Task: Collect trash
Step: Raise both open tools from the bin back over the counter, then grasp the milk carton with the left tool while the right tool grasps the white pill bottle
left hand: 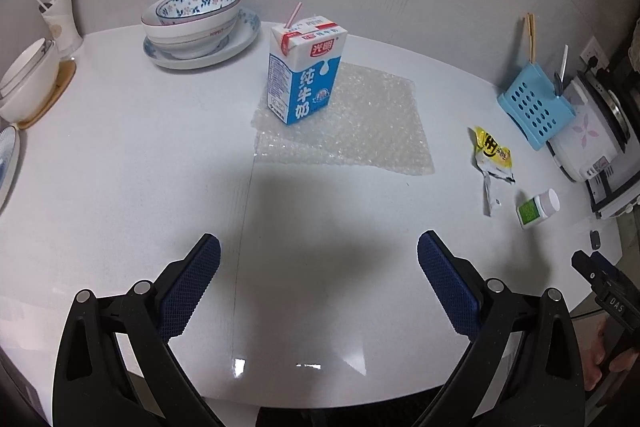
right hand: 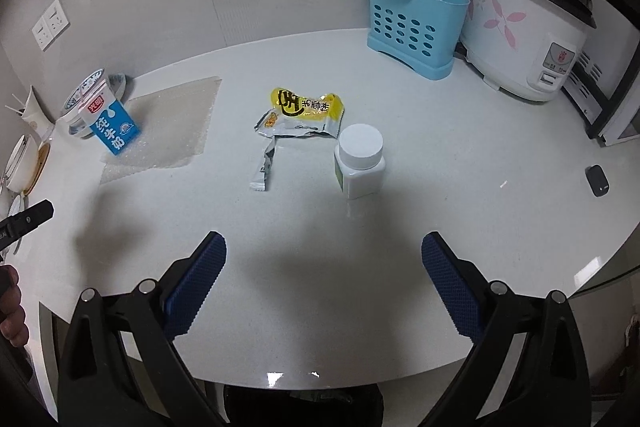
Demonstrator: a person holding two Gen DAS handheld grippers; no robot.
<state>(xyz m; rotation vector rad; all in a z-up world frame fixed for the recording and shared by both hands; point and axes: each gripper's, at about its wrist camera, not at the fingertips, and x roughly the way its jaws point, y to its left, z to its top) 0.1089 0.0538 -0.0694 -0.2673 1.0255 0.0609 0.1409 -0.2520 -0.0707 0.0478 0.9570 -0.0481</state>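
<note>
Trash here looks to be three pieces: the milk carton (left hand: 305, 74) with its pink straw (left hand: 293, 15), standing upright on a sheet of bubble wrap (left hand: 352, 123) toward the far middle of the surface (left hand: 120, 163), and the torn yellow snack wrapper (right hand: 298, 117) lying flat just left of the white pill bottle (right hand: 361, 159). The left tool (left hand: 319, 267) hovers low at the near edge, fingers spread wide and empty, aimed at the carton; the right tool (right hand: 324, 263) likewise stands apart and holds nothing, facing the wrapper and bottle. Risks, as I judge them: the carton is tall and may tip or dribble through the straw if nudged on one side or squeezed hard; the bubble wrap could slide with it. The flat wrapper offers little to pinch, and a sweep at it could knock the bottle over.
</note>
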